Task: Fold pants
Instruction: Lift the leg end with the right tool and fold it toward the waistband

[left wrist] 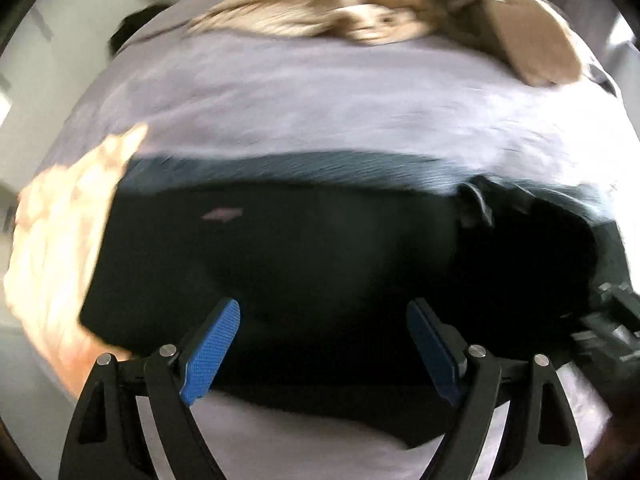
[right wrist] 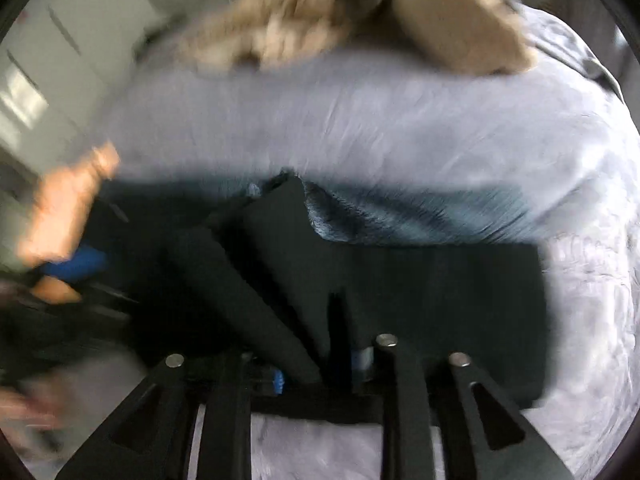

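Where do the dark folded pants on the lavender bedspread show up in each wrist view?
Left wrist: the dark folded pants fill the lower middle, right above the open blue-padded left gripper.
Right wrist: they lie centre to lower right, one fold running down toward the right gripper.
Shared landmark: the tan furry plush toy at the top, on the lavender bedspread.

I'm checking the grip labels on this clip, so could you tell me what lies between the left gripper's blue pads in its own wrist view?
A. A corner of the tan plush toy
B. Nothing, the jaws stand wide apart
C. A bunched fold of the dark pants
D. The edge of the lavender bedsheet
B: the left gripper has its blue pads spread wide above the flat dark pants, nothing gripped between them.
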A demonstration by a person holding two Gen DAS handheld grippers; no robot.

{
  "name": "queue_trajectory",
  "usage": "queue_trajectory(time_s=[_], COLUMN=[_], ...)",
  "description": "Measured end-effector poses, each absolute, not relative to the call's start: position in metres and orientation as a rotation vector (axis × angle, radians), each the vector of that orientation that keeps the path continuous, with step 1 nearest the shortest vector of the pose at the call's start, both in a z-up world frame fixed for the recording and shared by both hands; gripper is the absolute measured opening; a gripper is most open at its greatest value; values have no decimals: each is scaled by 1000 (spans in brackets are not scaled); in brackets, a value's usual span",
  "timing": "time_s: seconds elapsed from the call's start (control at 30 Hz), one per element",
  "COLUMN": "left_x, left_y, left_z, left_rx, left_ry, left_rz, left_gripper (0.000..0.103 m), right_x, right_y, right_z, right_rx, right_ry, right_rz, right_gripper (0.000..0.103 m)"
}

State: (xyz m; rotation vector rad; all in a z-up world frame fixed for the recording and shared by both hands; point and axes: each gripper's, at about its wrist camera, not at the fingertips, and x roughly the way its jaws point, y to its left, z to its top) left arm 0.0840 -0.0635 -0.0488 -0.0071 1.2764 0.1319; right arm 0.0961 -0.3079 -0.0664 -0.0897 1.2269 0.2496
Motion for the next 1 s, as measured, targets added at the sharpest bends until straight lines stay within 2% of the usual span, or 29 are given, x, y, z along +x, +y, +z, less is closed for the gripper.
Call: queue_trajectory(time_s=[0.07,0.1,0.13,0.27,0.33,0.4,0.53,0.73,0.77,0.8,0.83,0.87,0.93,0.97,1.0], left_x=[77,76,74,79,81,85,96,119,121,122,122,123,121,121,120], left_y=[-44,-41,-37,-36,-48,-64,-107,-152,-156,-159,-162,-166,-172,-173,-173], left_z=[-52,-52,-53,-49,-42,-34,-31,-59,-66,-73,-78,-84,-81,-77,-71], left_rx=[-17,-19,-24,-62,-93,-118,-178,-265,-261,-255,-251,-233,-207,-188,-177], left_ry=[1284,1287,1288,1292,1282,1274,1281,1387,1405,1428,1448,1464,1446,1440,1432], left_rz=[153,155,154,111,47,-34,-204,-306,-298,-296,-299,-292,-294,-286,-281], left_gripper=[87,87,87,87,87,87,87,86,78,62,55,54,48,41,41], right_x=[92,86,80,53,50,57,57,47,48,49,48,54,57,61,64], right_y=[-279,-264,-251,-234,-261,-315,-423,-458,-456,-457,-460,-459,-461,-461,-462], right_z=[-90,-89,-83,-41,-23,-18,-55,-91,-96,-104,-109,-113,-123,-127,-128], right_rx=[-270,-349,-386,-347,-140,182,780,1042,1057,1077,1092,1112,1151,1154,1158], right_ry=[1232,1206,1188,1135,1166,1213,1305,1292,1298,1310,1315,1316,1331,1347,1354], right_rz=[167,153,181,411,503,468,329,312,306,295,287,275,254,238,223], right_gripper=[44,60,71,71,71,71,71,71,70,68,62,56,5,5,5])
